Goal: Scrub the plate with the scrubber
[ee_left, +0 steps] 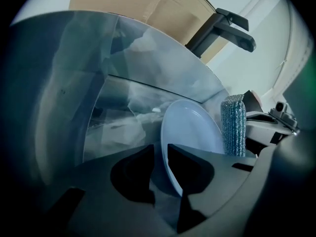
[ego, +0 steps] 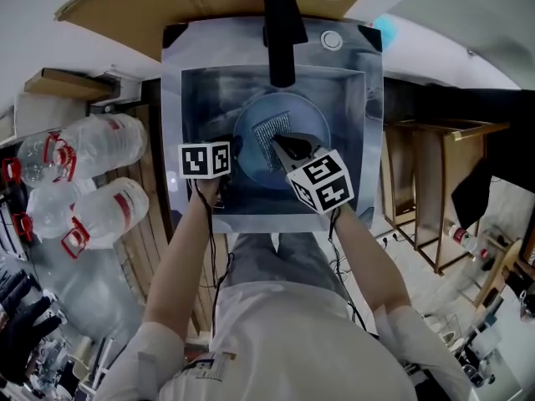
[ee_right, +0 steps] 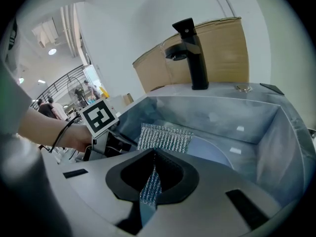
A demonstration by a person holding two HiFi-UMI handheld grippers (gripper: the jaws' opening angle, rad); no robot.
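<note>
Plate and scrubber gripped inside the steel sink

The left hand-held gripper [ee_left: 160, 154] clamps the rim of a pale, round plate [ee_left: 195, 127] standing on edge. The right hand-held gripper [ee_right: 153, 158] pinches a silvery mesh scrubber [ee_right: 165, 137] just beside it. The grey sink [ee_right: 276, 142] surrounds both, with a black tap [ee_right: 192, 53] beyond.

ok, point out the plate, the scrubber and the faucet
plate [ee_left: 192, 127]: left gripper view, on its pale inner face.
scrubber [ee_right: 165, 138]: right gripper view, on the wide upper part of the mesh.
faucet [ee_right: 196, 68]: right gripper view, on its black upright column.
</note>
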